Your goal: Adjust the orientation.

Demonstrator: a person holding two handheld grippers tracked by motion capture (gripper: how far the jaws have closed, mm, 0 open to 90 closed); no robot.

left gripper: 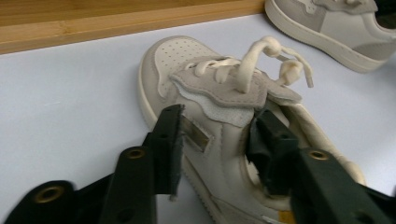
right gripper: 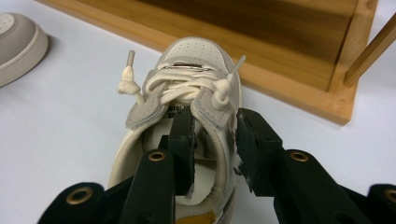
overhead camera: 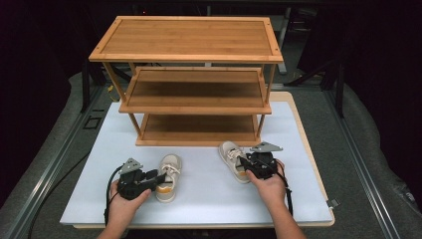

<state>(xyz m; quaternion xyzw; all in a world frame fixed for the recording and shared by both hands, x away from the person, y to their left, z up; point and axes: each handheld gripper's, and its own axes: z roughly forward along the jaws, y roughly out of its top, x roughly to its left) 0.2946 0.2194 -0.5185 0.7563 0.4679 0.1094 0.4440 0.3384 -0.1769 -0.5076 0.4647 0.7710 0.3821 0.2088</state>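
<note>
Three-tier wooden rack [overhead camera: 191, 79] at the back of the white surface [overhead camera: 209, 194], shelves bare. Two small pale sneakers in front of it: left shoe [overhead camera: 168, 177] near the left gripper [overhead camera: 158, 179], right shoe [overhead camera: 234, 160] just off the bottom shelf. Left gripper's jaws straddle its side wall, one outside, one in the opening. Right gripper [overhead camera: 244, 162] does the same on its collar. Both pinching, as best I can tell. Likely light, uppers soft, soles stiffer. The collar wall will flex and laces dangle, so grip deep near the heel.
</note>
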